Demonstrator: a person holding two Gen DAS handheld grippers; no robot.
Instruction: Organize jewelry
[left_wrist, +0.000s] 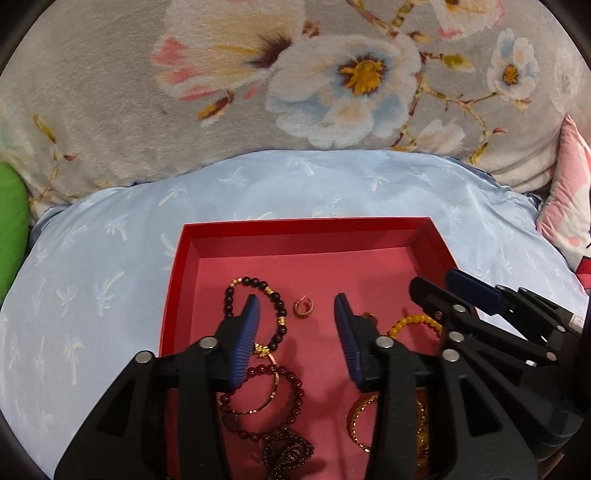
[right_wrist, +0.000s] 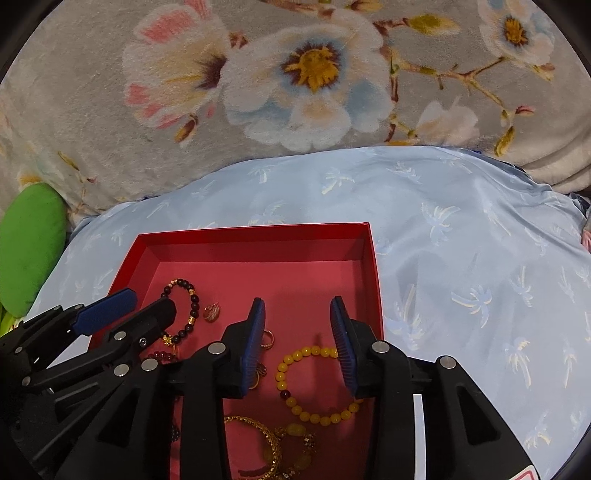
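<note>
— Pale blue satin cloth (left_wrist: 110, 258) printed with small palm trees covers the work surface, and your red box (left_wrist: 306, 223) sits open on it. What's inside?

— Jewelry, spread over a pink lining. At the far left, you have a dark bead bracelet (left_wrist: 255, 314) with gold spacers; just right of it lies a small gold hoop earring (left_wrist: 304, 307). Nearer you, a garnet-red bead bracelet (left_wrist: 291, 391) overlaps a thin gold bangle (left_wrist: 271, 395), with a dark beaded strand heaped below them. On the right, a yellow bead bracelet (right_wrist: 317, 386) lies flat, and a broad gold bangle (right_wrist: 258, 443) rests near it beside amber-coloured beads.

— And your tongs?

— Both hover above the box, both spread wide, both holding nothing. Your left gripper (left_wrist: 297, 339) hangs over the middle of the lining, its blue ribbed pads flanking the hoop earring from above. Your right gripper (right_wrist: 297, 339) hangs over the right half, the yellow bracelet lying between its fingers. The two tools sit side by side, close together.

— Any writing?

— None readable. A red-and-white scrap shows at the bottom edge of the right wrist view, too cropped to read.

— Beyond the cloth?

— A grey fleece blanket (left_wrist: 110, 92) with large white and pink flowers, a green cushion (right_wrist: 31, 243) at left, a pink printed pillow (left_wrist: 569, 206) at right.
</note>
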